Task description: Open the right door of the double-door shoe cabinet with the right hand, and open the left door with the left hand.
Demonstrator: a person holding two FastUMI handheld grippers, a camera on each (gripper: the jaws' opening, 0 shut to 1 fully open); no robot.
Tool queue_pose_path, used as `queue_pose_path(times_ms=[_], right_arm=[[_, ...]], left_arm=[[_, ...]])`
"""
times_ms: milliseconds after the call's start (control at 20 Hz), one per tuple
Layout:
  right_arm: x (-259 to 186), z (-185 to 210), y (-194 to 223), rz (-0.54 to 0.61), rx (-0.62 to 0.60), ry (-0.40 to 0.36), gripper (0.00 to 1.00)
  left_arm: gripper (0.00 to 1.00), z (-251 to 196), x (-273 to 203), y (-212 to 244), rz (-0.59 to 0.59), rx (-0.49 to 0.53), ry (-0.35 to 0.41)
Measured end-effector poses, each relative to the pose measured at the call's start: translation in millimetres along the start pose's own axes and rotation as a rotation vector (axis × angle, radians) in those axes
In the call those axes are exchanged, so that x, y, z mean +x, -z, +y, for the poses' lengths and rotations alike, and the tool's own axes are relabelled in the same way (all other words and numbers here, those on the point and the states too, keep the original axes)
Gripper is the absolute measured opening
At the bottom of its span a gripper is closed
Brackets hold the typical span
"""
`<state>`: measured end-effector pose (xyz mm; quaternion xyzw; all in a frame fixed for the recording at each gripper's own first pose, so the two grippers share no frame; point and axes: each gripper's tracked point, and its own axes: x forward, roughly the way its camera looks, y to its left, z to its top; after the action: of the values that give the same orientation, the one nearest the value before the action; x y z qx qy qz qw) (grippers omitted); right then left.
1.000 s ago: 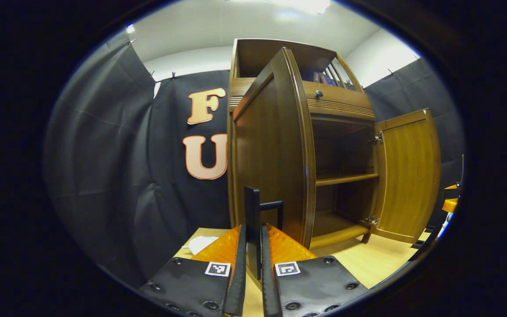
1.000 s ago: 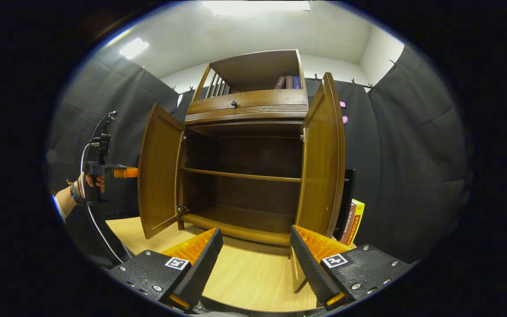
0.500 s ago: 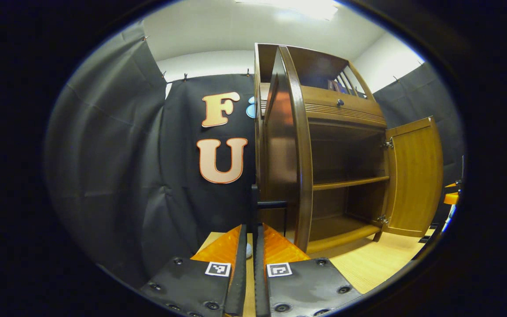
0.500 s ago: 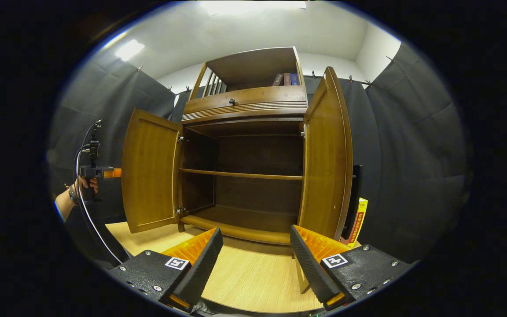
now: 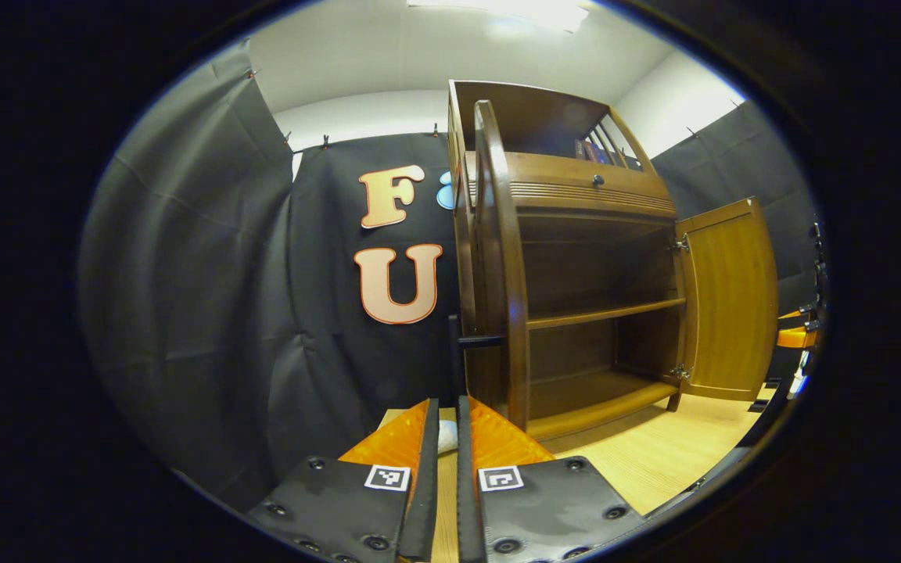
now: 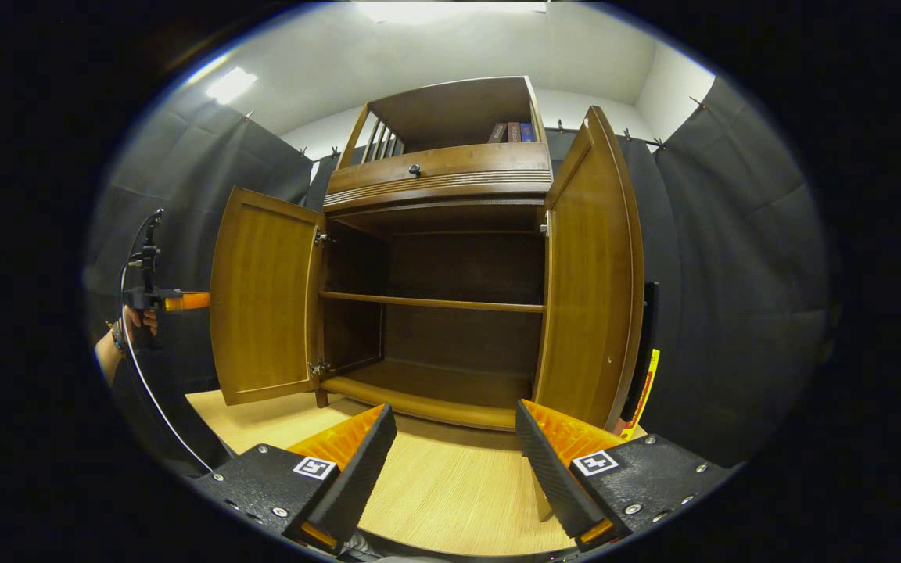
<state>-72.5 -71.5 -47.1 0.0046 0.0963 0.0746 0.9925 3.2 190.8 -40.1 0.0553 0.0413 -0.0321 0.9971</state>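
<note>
Both tongs show at the bottom of their own views: the left gripper (image 5: 448, 438) has its orange fingers drawn almost together around the thin black handle (image 5: 462, 360) of the left door (image 5: 497, 266), though whether both pads press on it cannot be told, while the right gripper (image 6: 454, 450) stands wide open with nothing between its fingers, above the pale wooden floor (image 6: 450, 493). In the left gripper view the left door is seen nearly edge-on at centre frame, swung well out from the shoe cabinet (image 5: 599, 266), and the right door (image 5: 728, 301) stands open at the right of the frame. In the right gripper view both doors stand open, with dark shelves between them. A person's hand (image 6: 134, 320) holds the other gripper at the left edge. Books (image 6: 509, 131) stand in the top compartment.
</note>
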Motion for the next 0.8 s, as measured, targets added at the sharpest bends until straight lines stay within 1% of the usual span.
queue_pose_path(times_ms=[100, 200, 250, 300, 350, 500, 550, 600, 650, 700, 750, 800], right_arm=[[0, 2, 0, -0.003, -0.002, -0.003, 0.98], [0, 5, 0, -0.002, -0.002, -0.010, 0.98], [0, 6, 1, -0.002, -0.003, -0.014, 0.94], [0, 8, 0, -0.004, -0.005, -0.016, 0.98], [-1, 8, -2, -0.008, -0.006, -0.016, 0.94], [-5, 6, -5, -0.021, -0.001, -0.017, 0.94], [-8, 4, -6, -0.022, -0.002, -0.014, 0.98], [-9, 2, -7, -0.026, -0.002, -0.008, 0.98], [-11, 0, -9, -0.029, 0.001, -0.003, 0.94], [-12, -1, -11, -0.033, 0.006, -0.001, 0.98], [-14, -3, -12, -0.040, 0.011, -0.001, 0.94], [-14, -5, -13, -0.048, 0.014, 0.003, 0.94]], left_arm=[[0.17, -16, -11, -18, -0.028, -0.008, 0.003], [0.17, -41, -17, -33, -0.044, -0.045, 0.017], [0.17, -54, -18, -37, -0.045, -0.074, 0.027], [0.17, -69, -18, -38, -0.040, -0.101, 0.036], [0.17, -81, -17, -38, -0.030, -0.116, 0.043], [0.17, -106, -2, -35, -0.001, -0.157, 0.073], [0.17, -114, 3, -32, 0.011, -0.169, 0.084], [0.17, -119, 10, -28, 0.023, -0.180, 0.088], [0.17, -124, 17, -24, 0.032, -0.186, 0.093], [0.17, -129, 23, -20, 0.040, -0.189, 0.090], [0.08, -135, 29, -16, 0.048, -0.187, 0.091], [0.22, -139, 32, -13, 0.057, -0.176, 0.089]])
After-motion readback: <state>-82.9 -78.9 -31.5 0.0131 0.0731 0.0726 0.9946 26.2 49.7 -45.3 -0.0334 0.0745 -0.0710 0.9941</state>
